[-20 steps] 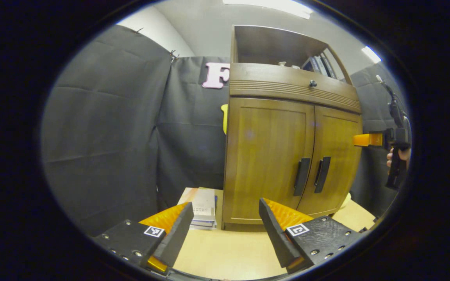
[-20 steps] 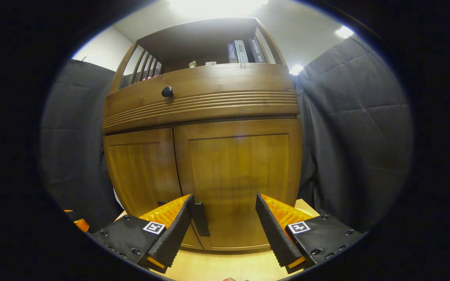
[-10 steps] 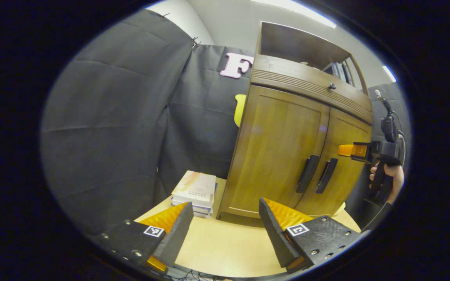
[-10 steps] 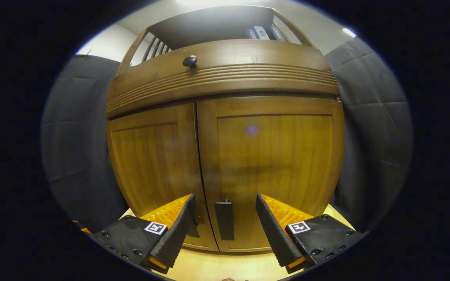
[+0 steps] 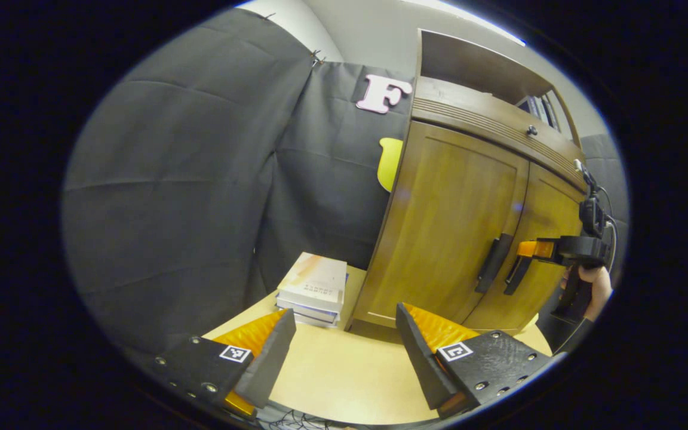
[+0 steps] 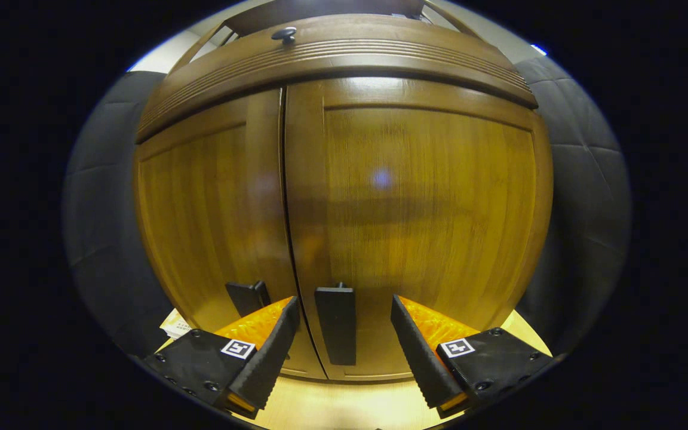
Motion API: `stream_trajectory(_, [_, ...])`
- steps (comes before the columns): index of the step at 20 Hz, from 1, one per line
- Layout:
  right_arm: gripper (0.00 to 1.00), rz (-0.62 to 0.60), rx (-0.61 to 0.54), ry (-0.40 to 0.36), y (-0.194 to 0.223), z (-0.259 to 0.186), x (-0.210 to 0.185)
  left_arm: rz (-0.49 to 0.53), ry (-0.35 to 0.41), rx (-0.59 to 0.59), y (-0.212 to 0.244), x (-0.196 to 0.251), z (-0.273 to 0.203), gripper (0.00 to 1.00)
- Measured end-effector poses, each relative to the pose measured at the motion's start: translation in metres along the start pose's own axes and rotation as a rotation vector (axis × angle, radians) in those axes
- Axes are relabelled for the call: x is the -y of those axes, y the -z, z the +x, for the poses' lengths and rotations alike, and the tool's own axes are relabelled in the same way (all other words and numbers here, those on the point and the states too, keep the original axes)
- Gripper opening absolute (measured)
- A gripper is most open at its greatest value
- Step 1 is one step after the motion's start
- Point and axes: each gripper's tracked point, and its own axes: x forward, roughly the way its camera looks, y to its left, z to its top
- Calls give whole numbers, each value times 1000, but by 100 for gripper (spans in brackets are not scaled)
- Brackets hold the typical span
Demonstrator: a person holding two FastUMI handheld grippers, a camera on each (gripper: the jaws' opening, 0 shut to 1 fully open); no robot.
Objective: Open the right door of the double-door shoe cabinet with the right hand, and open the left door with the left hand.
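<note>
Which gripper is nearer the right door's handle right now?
Right. The right gripper is open, straddling the right door handle; the left gripper hangs back over the table.

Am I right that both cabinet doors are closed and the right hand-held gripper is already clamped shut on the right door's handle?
Not quite. In the right gripper view the right hand-held gripper is open, its fingers on either side of the right door's handle but not pressing on it. Both cabinet doors are closed.

stack of pale-covered books [image 5: 313, 288] on light wooden tabletop [image 5: 344, 382], ahead of left finger; row of upright dark-spined books [image 5: 540, 107] far above right finger.
</note>
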Motion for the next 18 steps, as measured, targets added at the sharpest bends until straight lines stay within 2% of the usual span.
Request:
stream_trajectory(2, [92, -6, -12, 2, -3, 1, 2, 6, 2, -1, -1, 0, -2, 98])
stream_trajectory(4, [82, -4, -23, 9, -3, 7, 5, 14, 6, 1, -2, 1, -3, 97])
stream_trajectory(7, [58, -7, -44, -17, -1, 12, -7, 32, 19, 0, -6, 3, -1, 98])
stream_trajectory(9, [42, -29, -26, 0, 1, 12, -2, 49, 25, -5, -6, 3, 0, 98])
stream_trajectory(10, [42, -40, -19, -1, -2, 12, 1, 58, 27, -6, -6, 3, 0, 97])
stream_trajectory(16, [20, -11, -27, -30, 5, 19, 2, 108, 61, 13, -15, 8, -1, 97])
stream_trajectory(18, [20, -10, -27, -40, 5, 15, 2, 121, 79, 25, -17, 11, 0, 97])
